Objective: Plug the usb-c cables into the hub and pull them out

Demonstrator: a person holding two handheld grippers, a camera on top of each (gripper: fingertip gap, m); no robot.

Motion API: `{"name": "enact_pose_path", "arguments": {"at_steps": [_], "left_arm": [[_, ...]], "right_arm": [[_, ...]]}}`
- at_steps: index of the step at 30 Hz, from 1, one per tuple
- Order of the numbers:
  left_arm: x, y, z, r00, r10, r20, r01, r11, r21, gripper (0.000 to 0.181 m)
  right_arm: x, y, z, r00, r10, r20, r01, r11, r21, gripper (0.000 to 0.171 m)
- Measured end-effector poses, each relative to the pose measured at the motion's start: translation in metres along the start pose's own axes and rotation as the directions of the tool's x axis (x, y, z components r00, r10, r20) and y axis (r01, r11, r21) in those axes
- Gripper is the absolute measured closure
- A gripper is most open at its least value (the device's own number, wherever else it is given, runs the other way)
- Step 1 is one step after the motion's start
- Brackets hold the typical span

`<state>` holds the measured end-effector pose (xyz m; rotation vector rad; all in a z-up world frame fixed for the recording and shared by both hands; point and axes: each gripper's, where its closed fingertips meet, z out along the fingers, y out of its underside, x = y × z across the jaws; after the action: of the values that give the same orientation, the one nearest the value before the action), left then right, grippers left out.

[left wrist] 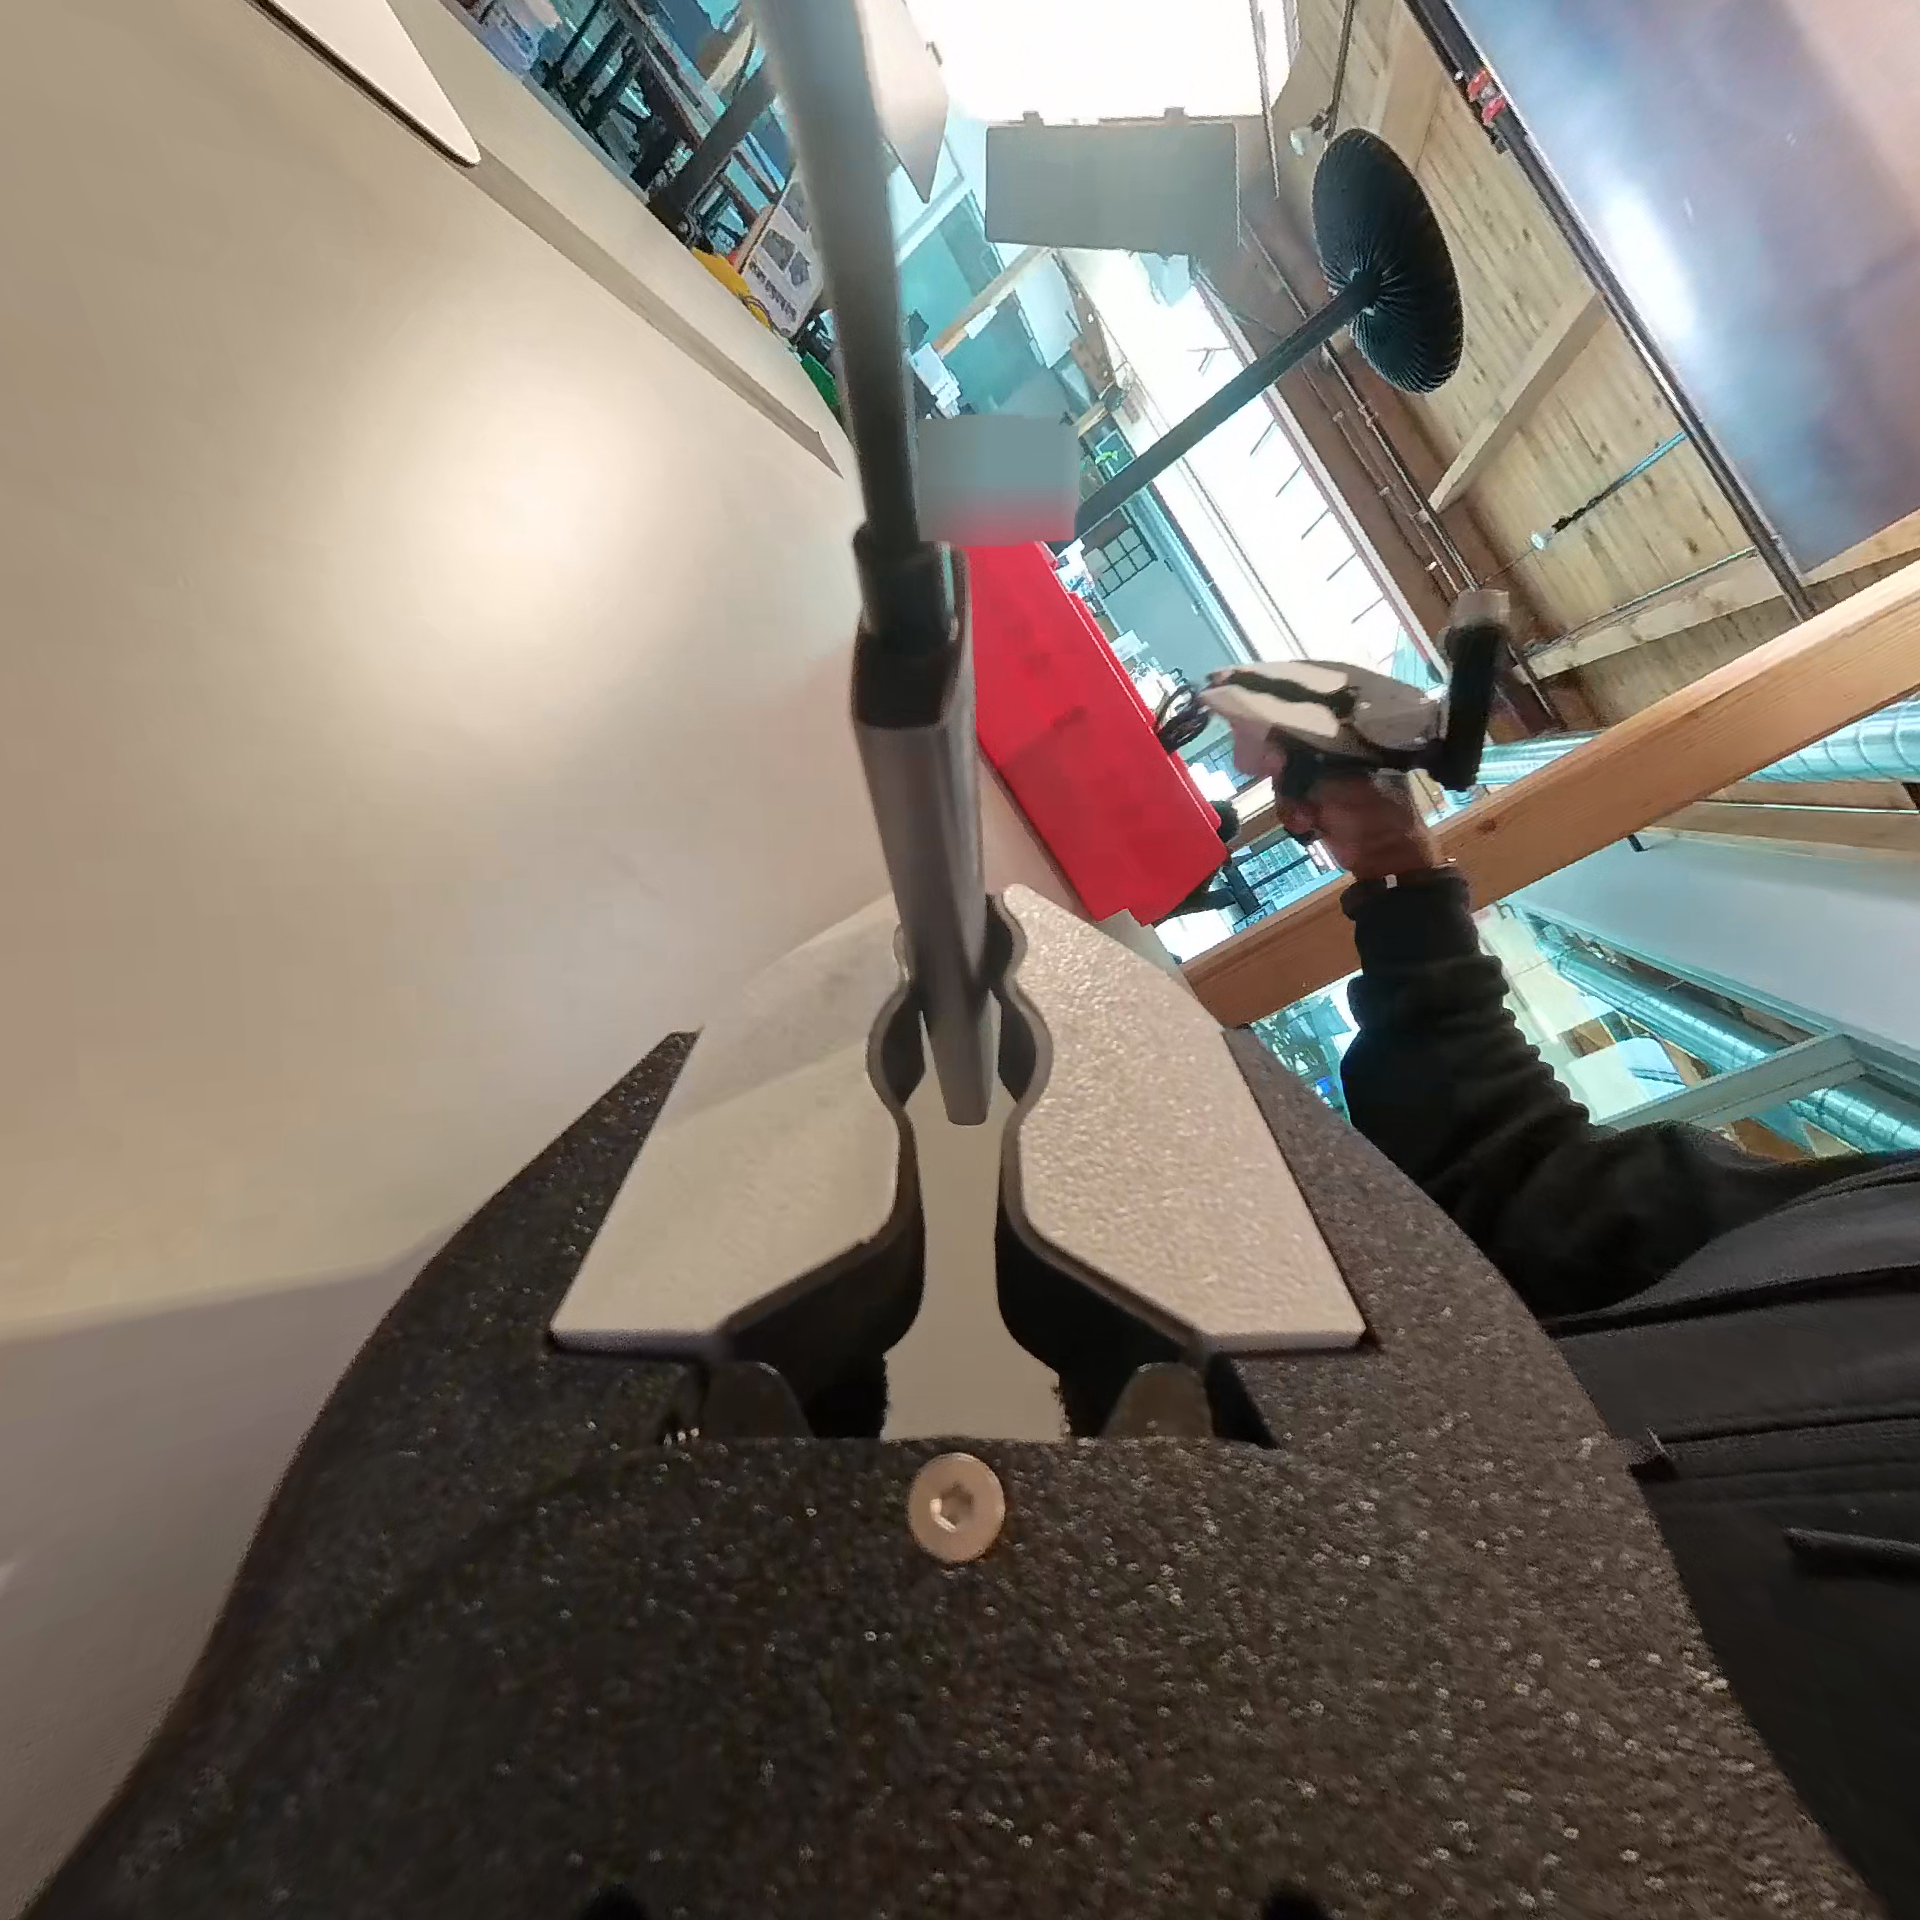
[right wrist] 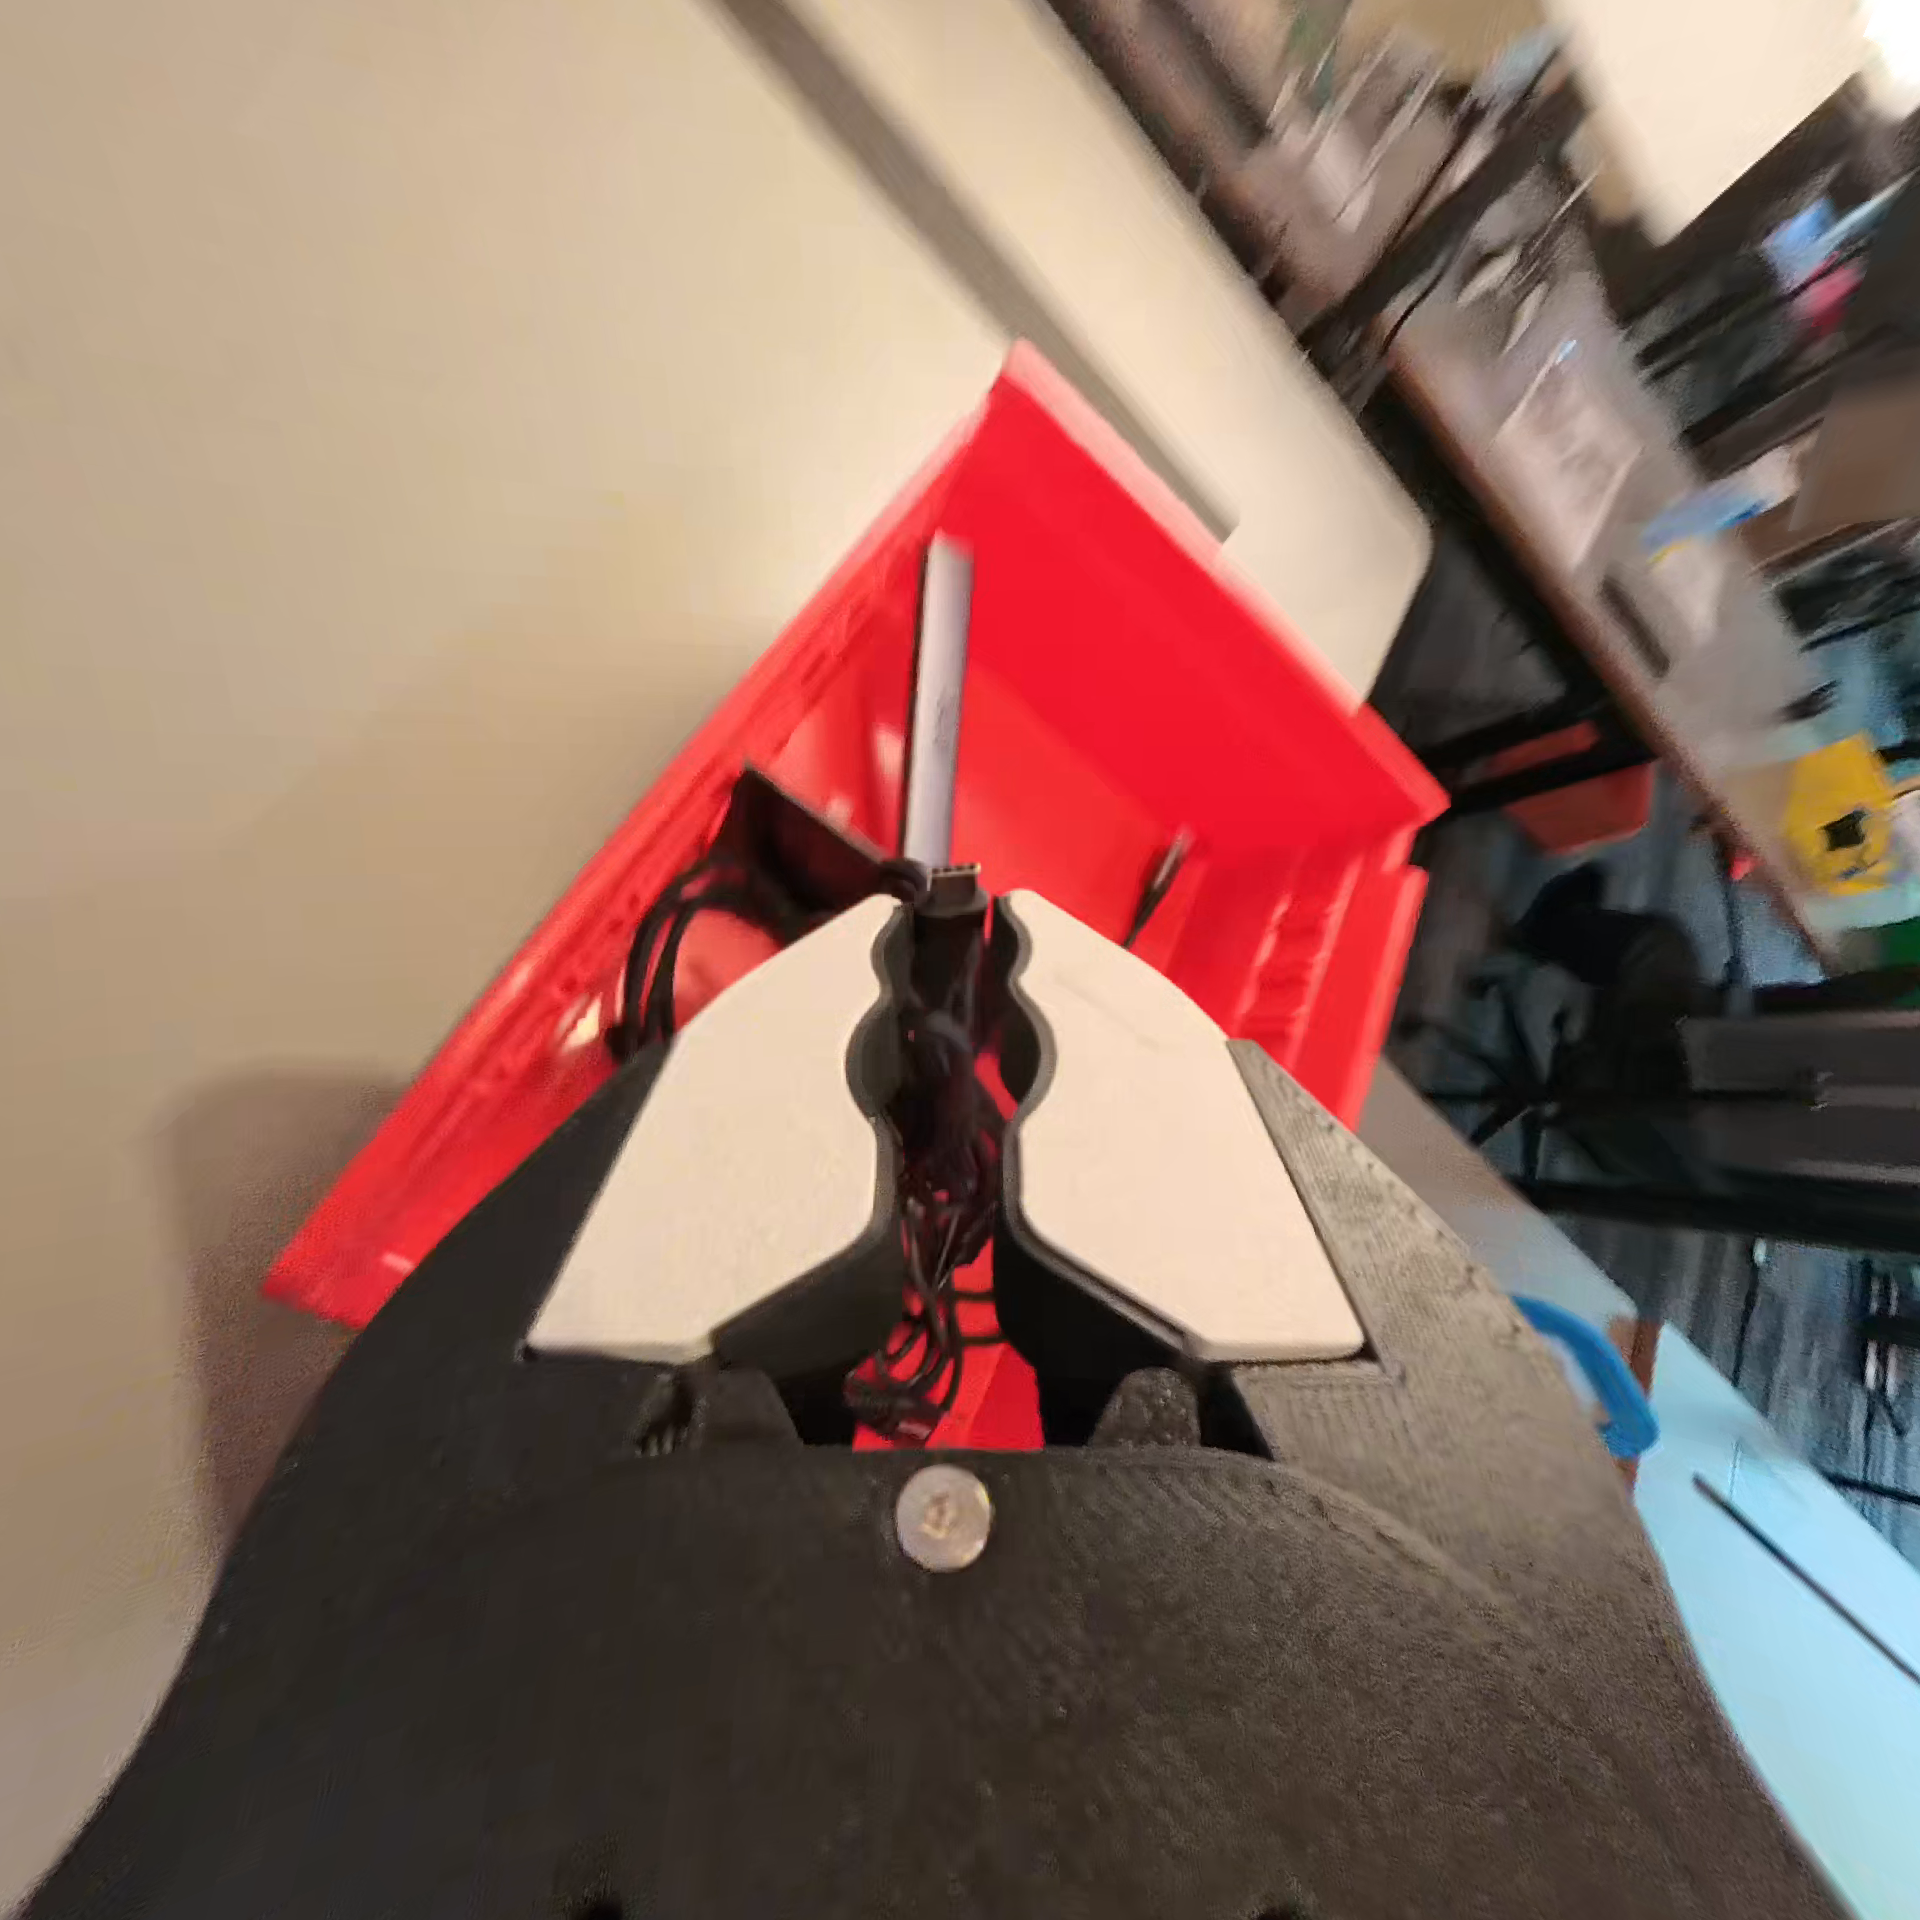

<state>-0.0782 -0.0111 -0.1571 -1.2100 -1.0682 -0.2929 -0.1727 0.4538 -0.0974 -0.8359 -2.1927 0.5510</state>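
Note:
In the left wrist view my left gripper (left wrist: 951, 971) is shut on a slim grey hub (left wrist: 920, 831), held edge-on above the pale table (left wrist: 364, 623). The hub's own black cable (left wrist: 847, 260) runs up from its far end. My right gripper shows far off (left wrist: 1320, 707), held by a hand in a black sleeve, apart from the hub. In the blurred right wrist view my right gripper (right wrist: 945, 914) is shut on a black USB-C cable; its plug (right wrist: 951, 881) sticks out past the fingertips and the bunched cable (right wrist: 940, 1122) hangs between the fingers.
A red open bin (right wrist: 1091, 727) lies on the table ahead of the right gripper and also shows in the left wrist view (left wrist: 1081, 748). It holds a grey slim bar (right wrist: 940, 675), black cables (right wrist: 665, 966) and another loose cable end (right wrist: 1169, 862). Shelves and clutter lie beyond the table edge. The grippers' ends are close to 50 centimetres from one another.

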Motion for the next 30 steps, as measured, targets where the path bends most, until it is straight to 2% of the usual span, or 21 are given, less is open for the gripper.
{"name": "enact_pose_path", "arguments": {"at_steps": [2, 5, 9, 12, 14, 16, 18, 20, 23, 25, 27, 28, 29, 30], "left_arm": [[0.001, 0.003, 0.0, 1.0, 0.012, 0.013, -0.012, 1.0, -0.005, 0.172], [0.003, 0.008, 0.0, 0.999, 0.039, 0.036, -0.038, 0.999, -0.017, 0.172], [0.007, 0.019, 0.008, 0.996, 0.056, 0.064, -0.052, 0.996, -0.068, 0.172], [0.023, 0.042, 0.033, 0.992, 0.115, 0.042, -0.105, 0.977, -0.184, 0.172], [0.04, 0.064, 0.056, 0.981, 0.194, -0.003, -0.187, 0.938, -0.291, 0.172], [0.061, 0.086, 0.078, 0.962, 0.257, -0.087, -0.271, 0.885, -0.378, 0.172], [0.078, 0.107, 0.095, 0.938, 0.3, -0.17, -0.345, 0.832, -0.435, 0.172], [0.088, 0.125, 0.105, 0.91, 0.347, -0.226, -0.414, 0.769, -0.487, 0.172], [0.098, 0.148, 0.113, 0.863, 0.403, -0.305, -0.505, 0.685, -0.525, 0.171], [0.098, 0.153, 0.118, 0.862, 0.401, -0.31, -0.507, 0.685, -0.523, 0.171], [0.105, 0.149, 0.124, 0.878, 0.361, -0.313, -0.475, 0.737, -0.482, 0.164], [0.109, 0.145, 0.127, 0.884, 0.345, -0.317, -0.46, 0.766, -0.449, 0.154], [0.113, 0.14, 0.128, 0.884, 0.334, -0.326, -0.452, 0.79, -0.414, 0.144], [0.117, 0.138, 0.128, 0.88, 0.331, -0.341, -0.452, 0.803, -0.388, 0.144]], "right_arm": [[-0.018, 0.024, 0.014, 0.998, -0.013, 0.058, 0.017, 0.997, -0.077, 0.138], [-0.029, 0.019, 0.005, 0.998, 0.016, 0.063, -0.015, 1.0, -0.015, 0.129], [-0.045, -0.027, -0.029, 0.997, 0.074, 0.037, -0.079, 0.983, 0.167, 0.131], [-0.111, -0.079, -0.04, 0.978, 0.044, 0.203, -0.107, 0.945, 0.311, 0.133], [-0.175, -0.109, -0.039, 0.916, 0.011, 0.402, -0.172, 0.914, 0.367, 0.133], [-0.24, -0.129, -0.037, 0.796, -0.021, 0.605, -0.254, 0.896, 0.365, 0.129], [-0.286, -0.142, -0.037, 0.659, -0.008, 0.752, -0.34, 0.889, 0.308, 0.123], [-0.314, -0.148, -0.043, 0.543, -0.008, 0.84, -0.387, 0.885, 0.258, 0.118], [-0.331, -0.147, -0.048, 0.464, -0.004, 0.886, -0.407, 0.887, 0.217, 0.134], [-0.335, -0.142, -0.059, 0.43, -0.052, 0.901, -0.389, 0.89, 0.237, 0.158], [-0.32, -0.143, -0.058, 0.483, -0.032, 0.875, -0.411, 0.874, 0.259, 0.161], [-0.307, -0.144, -0.058, 0.504, -0.008, 0.864, -0.438, 0.86, 0.263, 0.161], [-0.289, -0.146, -0.058, 0.533, 0.02, 0.846, -0.467, 0.84, 0.275, 0.162], [-0.264, -0.147, -0.056, 0.59, 0.055, 0.806, -0.49, 0.817, 0.303, 0.162]]}}
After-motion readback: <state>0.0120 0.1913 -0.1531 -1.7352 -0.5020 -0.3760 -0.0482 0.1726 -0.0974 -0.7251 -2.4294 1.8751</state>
